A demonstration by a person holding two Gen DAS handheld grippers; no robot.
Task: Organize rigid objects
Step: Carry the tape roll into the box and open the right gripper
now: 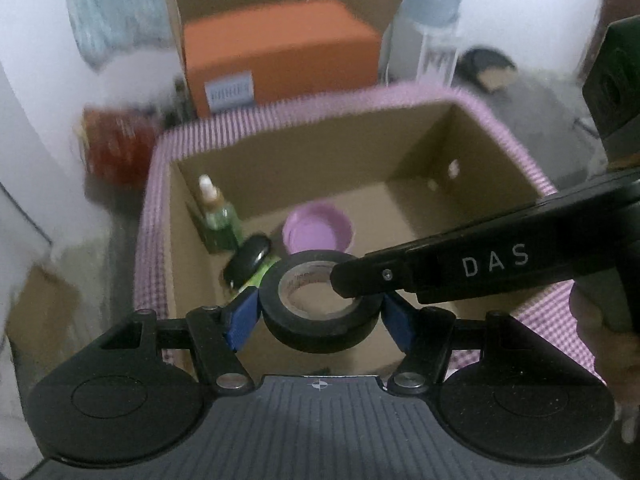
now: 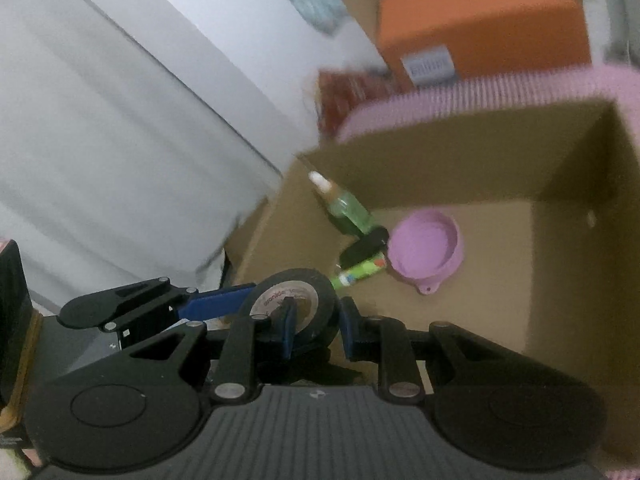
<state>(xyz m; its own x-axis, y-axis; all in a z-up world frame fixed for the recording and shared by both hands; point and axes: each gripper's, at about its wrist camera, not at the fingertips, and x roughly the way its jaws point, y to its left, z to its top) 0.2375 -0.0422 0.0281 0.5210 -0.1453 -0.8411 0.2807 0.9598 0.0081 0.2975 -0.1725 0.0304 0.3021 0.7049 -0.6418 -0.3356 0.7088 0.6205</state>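
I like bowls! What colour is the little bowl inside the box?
The bowl is light purple, clearest in the right wrist view.

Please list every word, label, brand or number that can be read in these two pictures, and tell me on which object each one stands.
"DAS": white letters on the right gripper's black arm.
Red print on the black tape roll's inner core: too blurred to read surely.
Grey label on the orange box: only bars, unreadable.
Label on the green tube in the cardboard box: too small.
Print on the red packet: blurred.
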